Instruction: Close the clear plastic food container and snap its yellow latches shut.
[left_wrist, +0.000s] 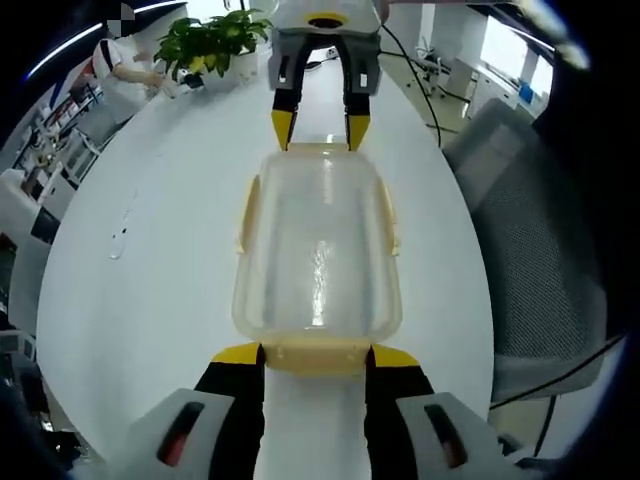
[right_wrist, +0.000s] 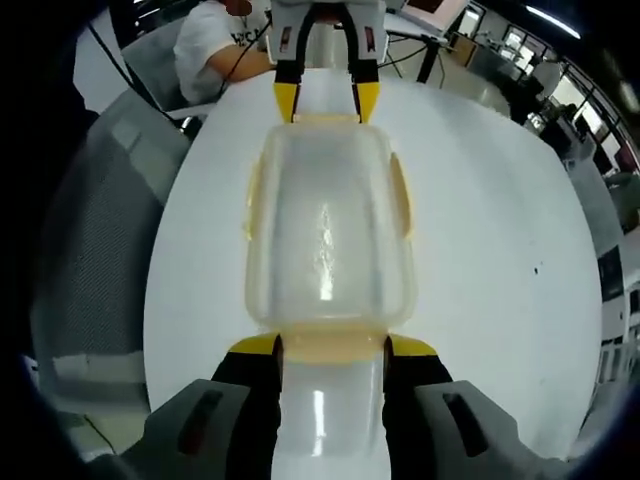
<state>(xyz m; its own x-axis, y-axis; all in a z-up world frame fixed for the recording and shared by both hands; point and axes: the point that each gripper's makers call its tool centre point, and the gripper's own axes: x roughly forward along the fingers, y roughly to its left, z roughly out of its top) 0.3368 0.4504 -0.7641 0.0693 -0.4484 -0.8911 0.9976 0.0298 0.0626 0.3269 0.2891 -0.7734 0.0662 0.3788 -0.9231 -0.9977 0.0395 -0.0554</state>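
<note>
Clear rectangular plastic food container (left_wrist: 318, 255) with pale yellow latches (left_wrist: 316, 355), lid on, flat on white oval table (left_wrist: 160, 270). Left gripper (left_wrist: 316, 353) and right gripper (right_wrist: 331, 345) at opposite short ends, jaws parted astride each end latch, grasping nothing. Beyond: green potted plant (left_wrist: 212, 42), grey mesh chair (left_wrist: 545, 250).

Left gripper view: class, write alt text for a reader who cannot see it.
A clear plastic food container with yellow latches sits lidded on a white table, the left tongs open at its near end and the right tongs open at its far end. A potted plant stands beyond.

Left gripper (left_wrist: 316, 356) and right gripper (right_wrist: 331, 345) face each other, level, jaws parted wide. Each one's yellow fingertips (left_wrist: 236, 353) point toward the other.
</note>
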